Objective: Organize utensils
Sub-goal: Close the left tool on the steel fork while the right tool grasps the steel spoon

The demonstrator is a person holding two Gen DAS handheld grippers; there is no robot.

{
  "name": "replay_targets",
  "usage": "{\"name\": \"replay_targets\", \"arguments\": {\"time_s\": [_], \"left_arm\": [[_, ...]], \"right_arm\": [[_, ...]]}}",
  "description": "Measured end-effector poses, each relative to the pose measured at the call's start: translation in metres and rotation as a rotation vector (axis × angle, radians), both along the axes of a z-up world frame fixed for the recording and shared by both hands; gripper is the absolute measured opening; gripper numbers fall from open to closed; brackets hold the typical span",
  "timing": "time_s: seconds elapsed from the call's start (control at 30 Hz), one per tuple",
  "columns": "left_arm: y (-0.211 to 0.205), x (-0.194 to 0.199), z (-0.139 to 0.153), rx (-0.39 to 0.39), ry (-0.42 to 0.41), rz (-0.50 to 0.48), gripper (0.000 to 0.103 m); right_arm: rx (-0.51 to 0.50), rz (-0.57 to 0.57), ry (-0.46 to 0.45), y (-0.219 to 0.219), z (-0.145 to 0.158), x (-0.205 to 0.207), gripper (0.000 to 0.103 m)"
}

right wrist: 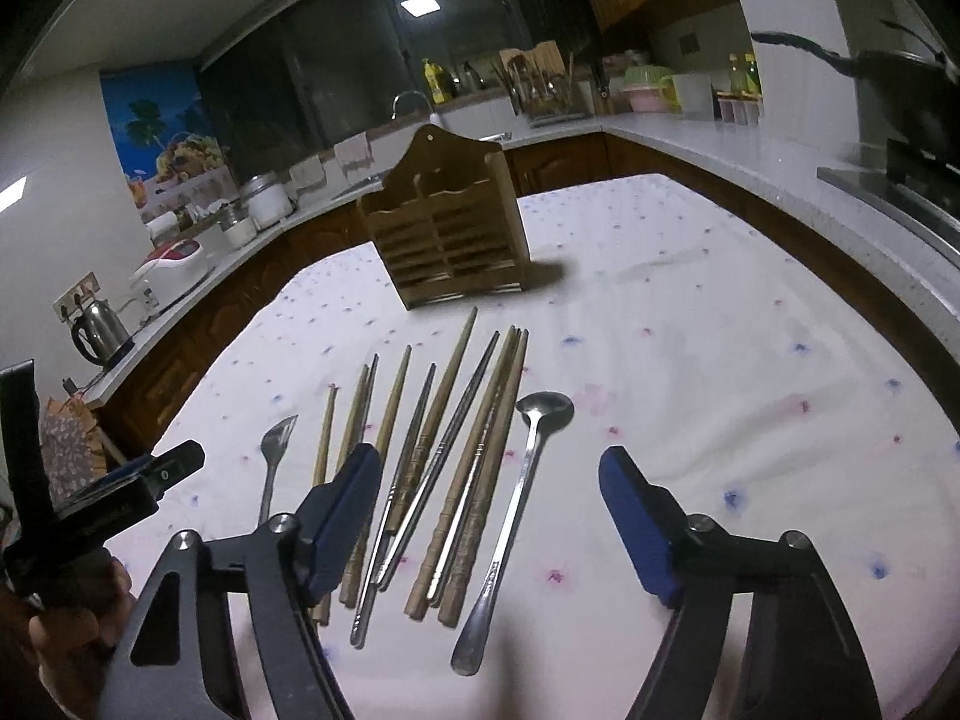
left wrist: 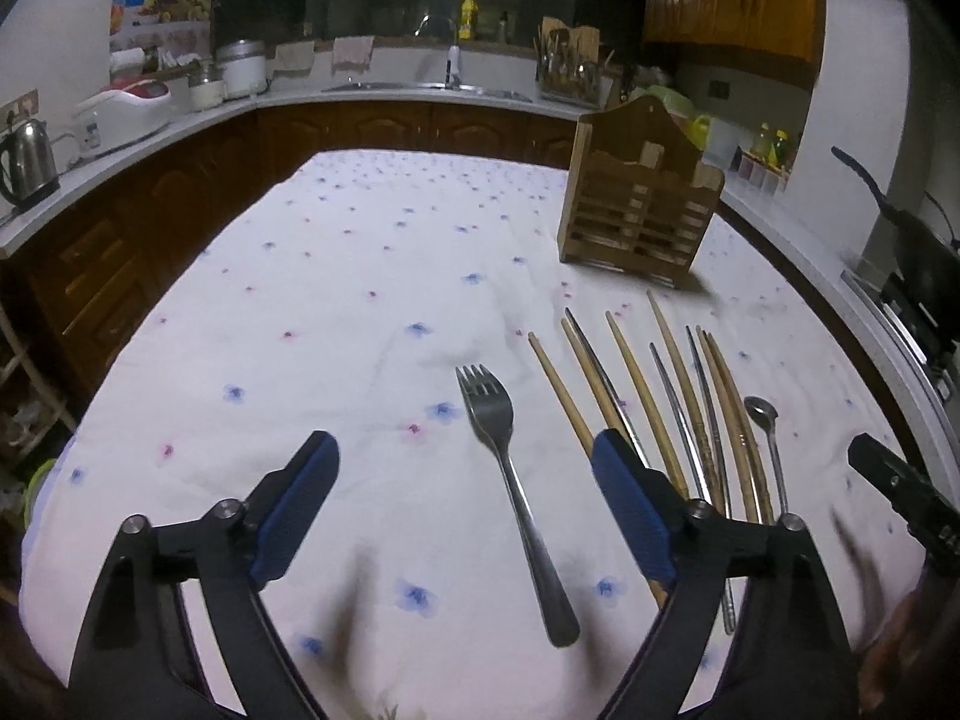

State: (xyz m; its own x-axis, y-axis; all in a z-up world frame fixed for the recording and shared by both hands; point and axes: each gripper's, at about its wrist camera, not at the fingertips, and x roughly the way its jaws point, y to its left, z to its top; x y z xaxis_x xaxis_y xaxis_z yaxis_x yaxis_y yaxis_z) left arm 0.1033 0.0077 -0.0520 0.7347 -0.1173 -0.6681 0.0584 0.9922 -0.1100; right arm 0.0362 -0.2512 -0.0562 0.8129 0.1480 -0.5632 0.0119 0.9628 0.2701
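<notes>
The first pick-up is judged to be in hand: nothing has yet been lifted, and every utensil lies on the cloth-covered worktop (left wrist: 300,276). The left tool (left wrist: 465,501) is held wide open above the fork (left wrist: 516,480), which lies between its pads untouched. The right tool (right wrist: 489,510) is likewise open and empty, with the spoon (right wrist: 516,504) and the inner chopsticks (right wrist: 456,480) framed between its pads. The wooden holder (right wrist: 450,234) stands upright beyond the row, well apart, and looks empty. Next, each tool would need to be lowered until its pads flank a handle, then closed; thin, flat handles on soft cloth are judged likely to slip.
</notes>
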Motion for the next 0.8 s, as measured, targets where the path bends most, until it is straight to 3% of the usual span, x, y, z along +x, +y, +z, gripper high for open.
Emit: {"name": "replay_targets", "arguments": {"time_s": [0.13, 0.23, 0.43, 0.63, 0.73, 0.77, 0.8], "left_arm": [[-0.001, 0.014, -0.006, -0.003, 0.04, -0.01, 0.073], [-0.001, 0.029, -0.013, -0.01, 0.084, -0.02, 0.064], [-0.001, 0.054, -0.027, -0.028, 0.159, -0.036, 0.058], [-0.004, 0.073, -0.041, -0.049, 0.237, -0.068, 0.041], [-0.009, 0.076, -0.043, -0.021, 0.219, -0.08, 0.034], [-0.01, 0.077, -0.043, -0.015, 0.215, -0.084, 0.03], [-0.01, 0.078, -0.043, -0.026, 0.217, -0.095, 0.024]], "right_arm": [[0.004, 0.007, 0.035, -0.003, -0.004, 0.013, 0.068], [-0.001, 0.006, 0.074, -0.005, -0.01, 0.025, 0.06], [-0.001, 0.014, 0.165, -0.006, -0.026, 0.051, 0.05], [-0.02, 0.011, 0.257, -0.006, -0.044, 0.077, 0.033], [-0.039, 0.005, 0.261, -0.005, -0.044, 0.085, 0.028], [-0.043, 0.007, 0.261, -0.005, -0.044, 0.088, 0.024], [-0.051, 0.008, 0.262, -0.003, -0.045, 0.091, 0.013]]}}
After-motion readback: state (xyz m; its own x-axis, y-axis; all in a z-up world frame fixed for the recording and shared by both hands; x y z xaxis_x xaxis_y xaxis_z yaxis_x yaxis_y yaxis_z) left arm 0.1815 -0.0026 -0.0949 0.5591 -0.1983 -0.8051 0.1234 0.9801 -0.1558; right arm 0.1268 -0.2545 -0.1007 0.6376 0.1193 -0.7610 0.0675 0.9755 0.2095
